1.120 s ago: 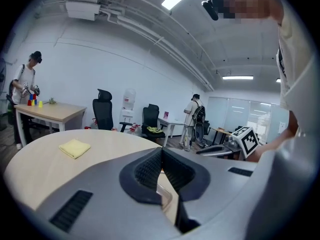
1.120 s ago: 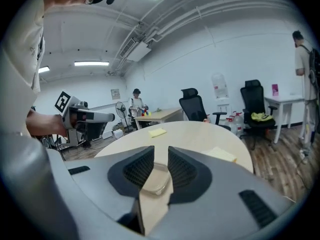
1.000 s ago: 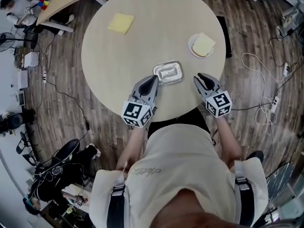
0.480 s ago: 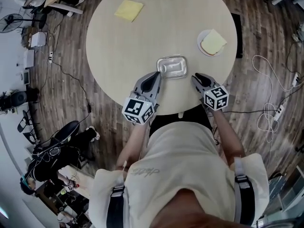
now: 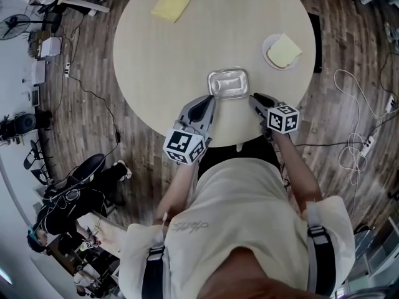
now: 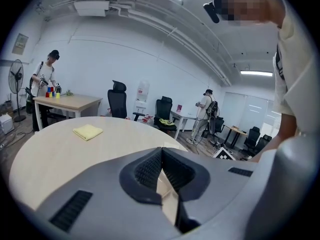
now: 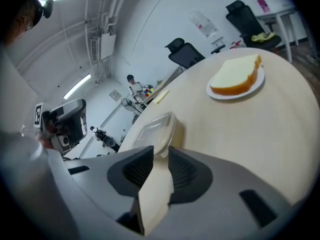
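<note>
Head view shows both grippers now drawn in to the near side of the clear plastic container [image 5: 228, 83] on the round table [image 5: 162, 61]. We see the left gripper [image 5: 208, 99] clenched and empty at its near-left corner. The right gripper [image 5: 255, 97], jaws slightly apart, has tipped down to its near-right corner, perhaps touching the rim.

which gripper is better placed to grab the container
Probably right. The right gripper has jaws apart, with the container just ahead of them. The left gripper also sits by it, but its jaws are together and its view shows no container ahead.
</note>
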A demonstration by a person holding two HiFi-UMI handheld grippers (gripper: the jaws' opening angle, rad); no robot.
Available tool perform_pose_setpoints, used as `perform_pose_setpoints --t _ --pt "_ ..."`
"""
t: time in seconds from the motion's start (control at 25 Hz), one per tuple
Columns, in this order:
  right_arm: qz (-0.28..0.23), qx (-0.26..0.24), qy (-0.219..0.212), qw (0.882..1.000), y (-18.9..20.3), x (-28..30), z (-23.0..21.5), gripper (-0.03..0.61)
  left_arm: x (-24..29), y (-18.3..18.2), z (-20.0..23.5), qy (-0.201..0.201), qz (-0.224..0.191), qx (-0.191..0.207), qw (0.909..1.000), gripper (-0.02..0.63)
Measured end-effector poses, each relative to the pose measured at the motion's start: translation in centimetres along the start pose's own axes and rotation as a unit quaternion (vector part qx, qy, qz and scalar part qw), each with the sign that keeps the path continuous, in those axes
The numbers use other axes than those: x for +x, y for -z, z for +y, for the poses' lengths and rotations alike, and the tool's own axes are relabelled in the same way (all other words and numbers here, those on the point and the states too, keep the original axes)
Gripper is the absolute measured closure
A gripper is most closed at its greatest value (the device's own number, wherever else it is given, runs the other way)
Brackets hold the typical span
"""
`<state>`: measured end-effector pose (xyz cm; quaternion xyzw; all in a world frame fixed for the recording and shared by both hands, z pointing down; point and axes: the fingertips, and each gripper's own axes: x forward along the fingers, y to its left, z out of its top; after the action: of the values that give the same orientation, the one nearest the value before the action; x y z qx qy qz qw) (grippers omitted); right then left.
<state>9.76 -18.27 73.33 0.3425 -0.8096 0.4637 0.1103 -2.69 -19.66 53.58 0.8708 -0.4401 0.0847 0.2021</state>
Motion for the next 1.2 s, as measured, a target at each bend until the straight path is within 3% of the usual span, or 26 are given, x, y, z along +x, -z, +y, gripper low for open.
perform_pose_setpoints --t 0.48,0.64,0.76,1.2 --pt "-0.021 0.048 -0.002 0.999 0.2 0.8 -0.2 0.482 -1.3 1.3 0.7 -0.001 0.012 -0.008 0.9999 0.595" --pt "-0.026 0.042 0.005 0.999 0.1 0.7 -0.6 0.54 -1.3 1.5 1.0 0.002 0.015 -0.012 0.9998 0.595" --pt "-0.031 0.044 0.004 0.999 0.0 0.6 -0.8 0.543 -1.1 1.5 1.3 0.001 0.016 -0.012 0.9998 0.595" --pt "-0.052 0.103 -0.036 0.993 -0.6 0.4 -0.5 0.569 -1.3 1.6 2.1 -0.005 0.02 -0.012 0.9997 0.595"
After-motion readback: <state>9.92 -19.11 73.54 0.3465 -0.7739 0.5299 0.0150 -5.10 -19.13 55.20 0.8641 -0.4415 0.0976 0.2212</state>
